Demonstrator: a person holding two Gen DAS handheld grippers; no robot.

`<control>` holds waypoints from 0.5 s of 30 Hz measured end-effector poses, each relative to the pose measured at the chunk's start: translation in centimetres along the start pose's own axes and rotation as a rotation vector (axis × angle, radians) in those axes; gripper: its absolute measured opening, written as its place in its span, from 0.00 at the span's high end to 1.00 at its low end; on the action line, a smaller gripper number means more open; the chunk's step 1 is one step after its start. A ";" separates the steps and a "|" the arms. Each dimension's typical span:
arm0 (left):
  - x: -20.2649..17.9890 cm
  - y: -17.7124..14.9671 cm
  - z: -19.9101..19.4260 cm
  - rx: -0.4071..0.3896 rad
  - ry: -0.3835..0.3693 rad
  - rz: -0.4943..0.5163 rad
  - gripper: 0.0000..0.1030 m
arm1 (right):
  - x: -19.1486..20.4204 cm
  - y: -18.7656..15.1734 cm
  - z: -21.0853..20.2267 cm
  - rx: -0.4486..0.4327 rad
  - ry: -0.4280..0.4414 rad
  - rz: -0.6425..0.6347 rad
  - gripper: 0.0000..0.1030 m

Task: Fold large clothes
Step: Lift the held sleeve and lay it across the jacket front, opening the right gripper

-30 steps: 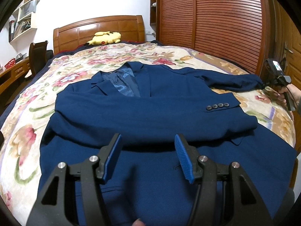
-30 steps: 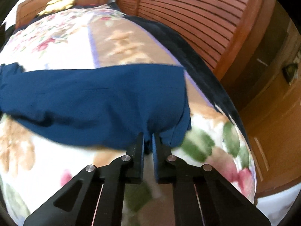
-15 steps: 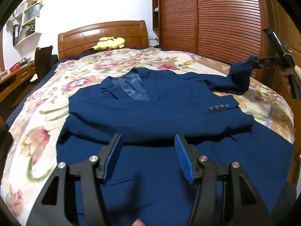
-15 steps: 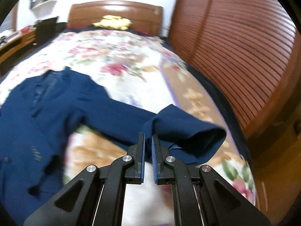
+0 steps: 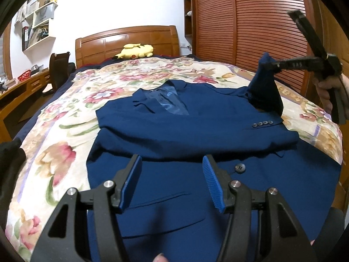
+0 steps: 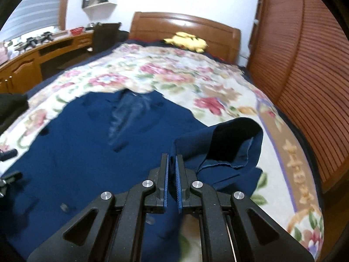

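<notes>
A navy blue suit jacket (image 5: 196, 120) lies face up on the floral bedspread (image 5: 65, 144), one sleeve folded across its chest with cuff buttons (image 5: 262, 123) showing. My left gripper (image 5: 171, 163) hovers open over the jacket's lower front, nothing between its blue pads. My right gripper (image 6: 171, 159) is shut on the cuff of the other sleeve (image 6: 231, 144), lifted off the bed; the open cuff hangs to the right of the fingers. From the left wrist view the right gripper (image 5: 267, 64) holds that sleeve (image 5: 265, 91) raised above the jacket's right shoulder, with a hand (image 5: 325, 89) on its handle.
A wooden headboard (image 5: 126, 41) with a yellow plush toy (image 5: 135, 51) stands at the far end. Slatted wooden wardrobe doors (image 5: 250, 26) run along the right of the bed. A desk (image 5: 19, 89) and dark chair (image 5: 60, 69) stand at the left. Something black (image 5: 11, 159) lies at the bed's left edge.
My right gripper has lifted the sleeve cuff off the bed's right side and carried it up and inward toward the jacket. The left gripper has drawn back slightly, still open.
</notes>
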State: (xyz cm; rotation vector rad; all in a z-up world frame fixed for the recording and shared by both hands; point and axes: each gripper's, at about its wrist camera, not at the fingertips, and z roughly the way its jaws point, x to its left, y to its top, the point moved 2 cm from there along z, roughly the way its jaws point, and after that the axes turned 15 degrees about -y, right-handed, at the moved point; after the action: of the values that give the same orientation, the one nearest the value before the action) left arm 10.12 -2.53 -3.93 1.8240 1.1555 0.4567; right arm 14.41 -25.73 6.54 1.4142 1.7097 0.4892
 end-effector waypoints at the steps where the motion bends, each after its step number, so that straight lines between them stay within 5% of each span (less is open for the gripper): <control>1: 0.0 0.0 0.0 0.000 0.002 -0.002 0.45 | 0.4 0.3 -0.5 -0.010 0.004 -0.006 0.97; 15: 0.9 -0.1 -0.9 -0.013 0.026 -0.021 0.45 | 7.5 6.6 -5.1 -0.169 0.081 -0.106 0.97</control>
State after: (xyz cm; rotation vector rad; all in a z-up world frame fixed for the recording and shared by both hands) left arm 9.90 -1.29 -3.73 1.7978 1.1860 0.4759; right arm 14.25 -15.74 11.67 1.1915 1.7536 0.6247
